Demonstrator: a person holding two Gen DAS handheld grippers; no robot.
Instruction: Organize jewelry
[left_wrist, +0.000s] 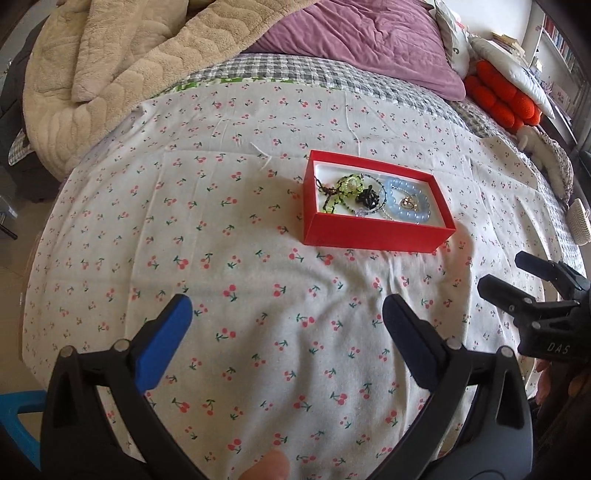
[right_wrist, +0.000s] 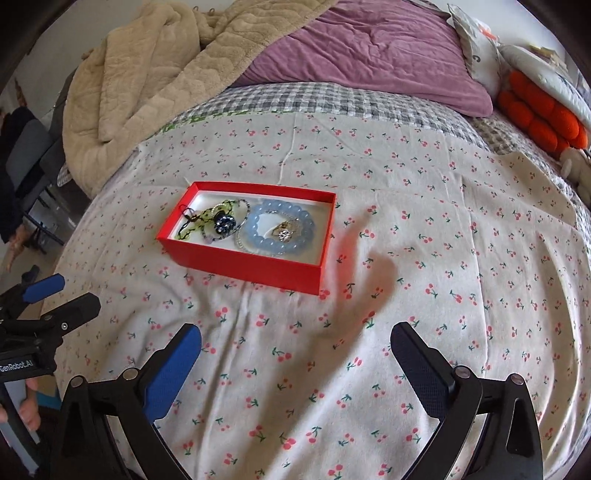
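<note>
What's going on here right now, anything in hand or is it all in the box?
A person holds a set of tongs in each hand over a bed with a cherry-print sheet. The left tongs and right tongs both stand wide open with nothing between them. The jewelry already lies in the open red box: a pale blue bead bracelet, a green beaded piece and a dark beaded charm. No piece shows loose on the sheet.

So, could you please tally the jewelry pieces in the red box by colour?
Light blue bead bracelet: 1
Green beaded piece: 1
Dark bead cluster: 1
Gold charm: 1
Clear bead strand: 1
Total: 5 that can be told apart, all in the red box.
</note>
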